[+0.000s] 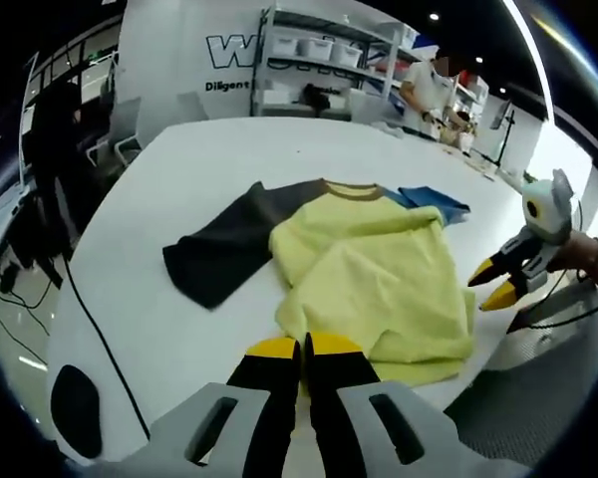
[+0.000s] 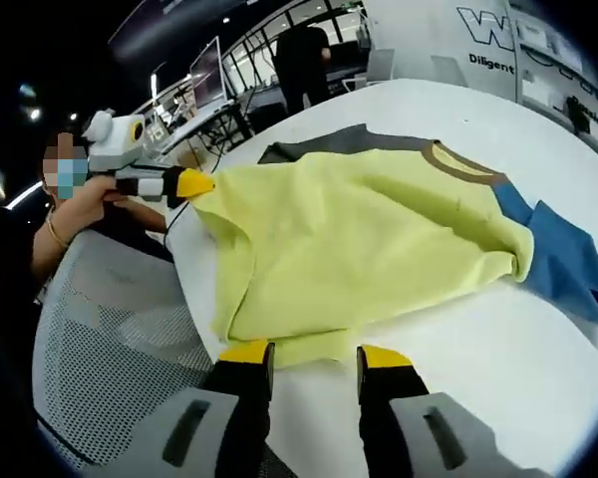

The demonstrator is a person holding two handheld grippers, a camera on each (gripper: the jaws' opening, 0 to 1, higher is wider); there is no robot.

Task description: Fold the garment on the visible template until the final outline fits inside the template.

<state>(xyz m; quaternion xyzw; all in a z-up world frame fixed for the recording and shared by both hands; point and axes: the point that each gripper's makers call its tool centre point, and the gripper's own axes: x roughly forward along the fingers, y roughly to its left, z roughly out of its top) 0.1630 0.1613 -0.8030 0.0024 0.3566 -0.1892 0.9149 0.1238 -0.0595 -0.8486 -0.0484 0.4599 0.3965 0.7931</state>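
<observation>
A large white table with a rounded edge takes up the middle of the room. Behind it stands a white wall panel with dark lettering, and next to that a metal shelf unit carrying white bins. A person in a white top works at the far end near the shelves. Small round ceiling lights shine overhead. In the right gripper view, a grey mesh chair sits close to the table edge, desks with a monitor line the far side, and another person in dark clothes stands there.
</observation>
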